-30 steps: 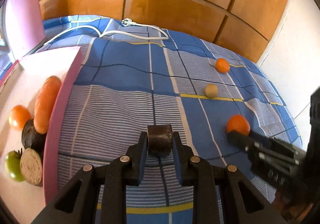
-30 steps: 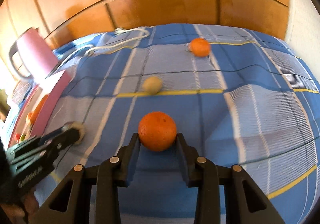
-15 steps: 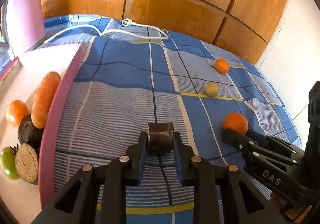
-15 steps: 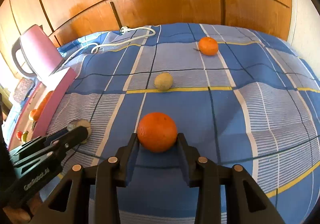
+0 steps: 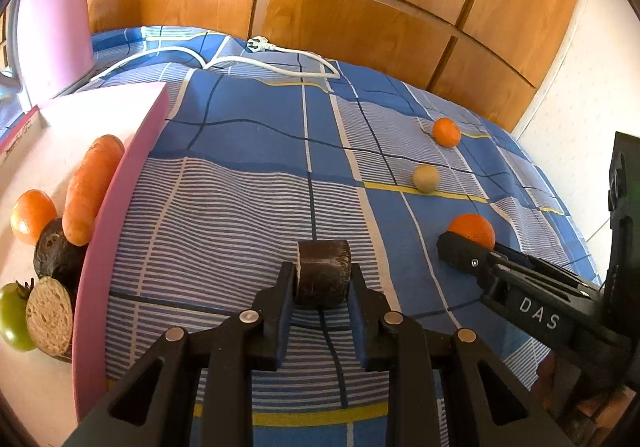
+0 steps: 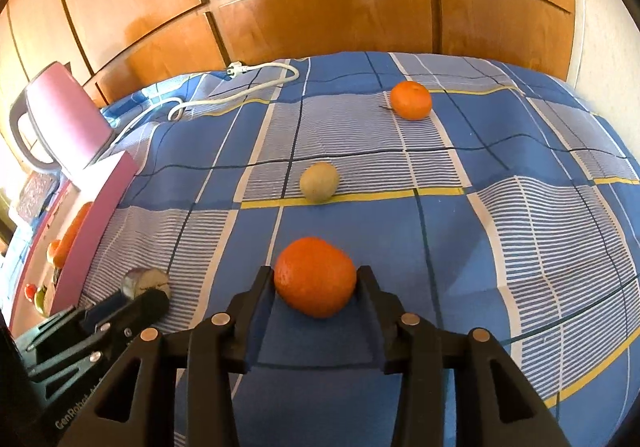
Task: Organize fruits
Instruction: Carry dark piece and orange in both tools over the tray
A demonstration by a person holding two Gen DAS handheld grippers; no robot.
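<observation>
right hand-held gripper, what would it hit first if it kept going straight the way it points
The round orange fruit sitting between the jaws of the right hand-held gripper; they have just been opening. Past it, probably the blue checked bedspread.

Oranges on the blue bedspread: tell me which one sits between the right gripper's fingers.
The big orange nearest the camera, framed by the right gripper. The smaller orange lies far back, beyond the pale round fruit, with nothing near it.
</observation>
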